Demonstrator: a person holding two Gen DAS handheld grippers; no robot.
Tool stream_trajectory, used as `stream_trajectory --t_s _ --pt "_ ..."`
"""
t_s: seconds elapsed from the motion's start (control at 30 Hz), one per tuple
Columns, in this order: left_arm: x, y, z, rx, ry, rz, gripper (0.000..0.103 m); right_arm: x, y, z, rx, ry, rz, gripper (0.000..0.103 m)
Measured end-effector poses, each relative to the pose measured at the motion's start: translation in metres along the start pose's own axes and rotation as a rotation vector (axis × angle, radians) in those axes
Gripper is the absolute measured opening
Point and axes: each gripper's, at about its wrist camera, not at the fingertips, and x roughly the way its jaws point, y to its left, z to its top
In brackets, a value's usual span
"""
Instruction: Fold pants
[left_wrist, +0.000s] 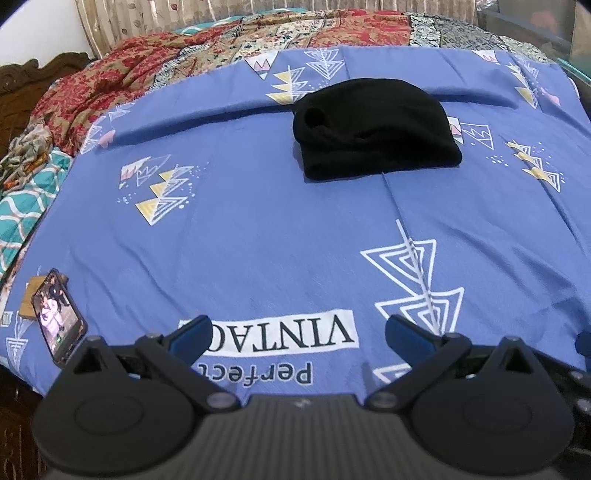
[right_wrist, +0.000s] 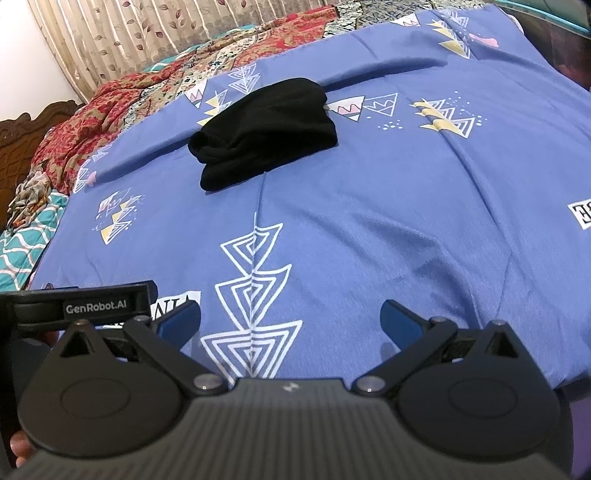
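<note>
Left wrist view: left gripper (left_wrist: 297, 332) jaws spread wide, nothing between them, hovering over the near edge of the bed. Black pants (left_wrist: 375, 129) lie folded into a compact bundle on the blue bedsheet (left_wrist: 258, 240), well ahead of the gripper and slightly right of centre, apart from both fingers. Sheet has white triangle prints and a "Perfect VINTAGE" label just past the fingertips. Phone (left_wrist: 59, 317) with lit screen propped at the near-left edge of the bed. Red floral quilt (left_wrist: 110, 85) bunched along the far-left side, curtain (left_wrist: 258, 14) behind.

Right wrist view: right gripper (right_wrist: 291, 321) jaws also wide apart, gripping nothing, above the sheet near the triangle print. Pants (right_wrist: 264, 133) sit up-left of centre, well apart from the fingers. Left gripper's body (right_wrist: 85, 304), marked "GenRobot.AI", shows at the left edge, just beside the right one.
</note>
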Motion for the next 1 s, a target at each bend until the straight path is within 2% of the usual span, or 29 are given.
stream_trajectory --t_s 0.43,1.0 --pt "-0.001 -0.003 -0.003 0.003 0.012 -0.035 0.103 0.005 -0.003 -0.004 0.016 0.032 -0.017 0.103" --pt "-0.017 -0.02 0.0 0.024 -0.011 -0.048 0.103 -0.014 -0.015 -0.009 0.037 -0.007 -0.009 0.103"
